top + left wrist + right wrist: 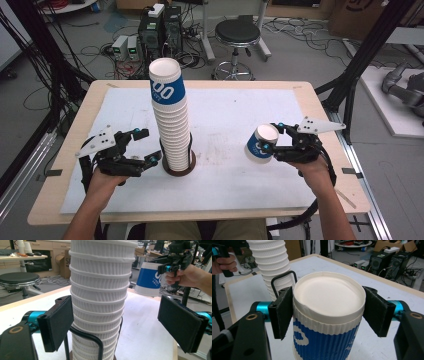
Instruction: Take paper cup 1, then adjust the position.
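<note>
Where seen close, cup upside-down.

cup stack mid-table, open tabletop either side

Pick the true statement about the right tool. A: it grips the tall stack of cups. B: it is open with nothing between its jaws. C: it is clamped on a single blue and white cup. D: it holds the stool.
C: the right tool has both pads pressed on the sides of a single cup, held off to the side of the stack, which stands in its holder.
</note>
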### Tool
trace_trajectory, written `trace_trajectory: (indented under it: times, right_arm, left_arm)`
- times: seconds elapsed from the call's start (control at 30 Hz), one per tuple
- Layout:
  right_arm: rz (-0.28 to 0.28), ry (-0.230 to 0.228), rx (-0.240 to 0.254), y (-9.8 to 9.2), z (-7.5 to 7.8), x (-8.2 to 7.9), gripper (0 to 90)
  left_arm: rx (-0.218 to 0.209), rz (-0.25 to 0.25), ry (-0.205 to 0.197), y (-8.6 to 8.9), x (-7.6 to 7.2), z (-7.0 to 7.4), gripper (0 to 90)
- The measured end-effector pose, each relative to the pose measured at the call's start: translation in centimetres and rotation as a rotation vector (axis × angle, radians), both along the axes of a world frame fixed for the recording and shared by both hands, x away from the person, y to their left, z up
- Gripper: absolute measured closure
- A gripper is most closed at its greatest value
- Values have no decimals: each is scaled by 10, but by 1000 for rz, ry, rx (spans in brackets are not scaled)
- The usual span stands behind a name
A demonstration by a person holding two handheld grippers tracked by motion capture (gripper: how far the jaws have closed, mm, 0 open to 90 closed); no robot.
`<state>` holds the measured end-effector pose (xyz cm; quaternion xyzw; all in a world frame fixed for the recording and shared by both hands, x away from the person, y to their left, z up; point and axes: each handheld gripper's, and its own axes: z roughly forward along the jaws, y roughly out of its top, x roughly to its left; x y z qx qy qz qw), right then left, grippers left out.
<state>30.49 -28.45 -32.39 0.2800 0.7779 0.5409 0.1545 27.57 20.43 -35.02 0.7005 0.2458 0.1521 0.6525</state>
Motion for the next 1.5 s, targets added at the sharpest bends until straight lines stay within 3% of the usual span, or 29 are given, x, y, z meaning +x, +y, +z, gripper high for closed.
trace_trajectory:
  times: [0.2,0.3,0.67,0.7,0.8,0.83,0.87,0.9,0.93,0.97,1.0,1.1,1.5]
  right_arm:
    - [8,-19,-2,2,2,-5,300]
    - [25,-11,-5,5,-1,-7,300]
    - [42,-18,-12,10,-5,-11,300]
    - [52,-18,-13,11,-5,-14,300]
    - [70,-21,-20,13,-5,-15,300]
    - [75,-26,-24,14,-4,-16,300]
    - [75,-26,-24,14,-4,-16,300]
    - [82,-27,-18,16,-2,-17,300]
    - [88,-26,-17,17,-2,-17,300]
    - [94,-27,-16,17,-1,-18,300]
    - [98,-31,-20,18,-1,-18,300]
    - [107,-28,-26,20,-1,-19,300]
    - [143,-27,12,27,0,-21,300]
  left_arm:
    - [-7,-11,-12,0,-7,4,132]
    - [-5,-99,-4,-5,-11,5,135]
    - [-1,-253,-10,-31,-18,10,135]
    - [7,-284,-16,-40,-21,11,135]
    - [13,-298,-21,-51,-24,12,135]
    - [28,-308,-29,-63,-26,12,135]
    - [28,-308,-29,-63,-26,12,135]
    - [47,-309,-29,-76,-25,11,135]
    - [47,-309,-29,-76,-25,11,135]
    - [59,-304,-26,-88,-24,8,135]
    - [59,-304,-26,-88,-24,8,135]
    - [92,-303,-21,-111,-21,3,135]
    - [104,-302,1,-149,3,-16,135]
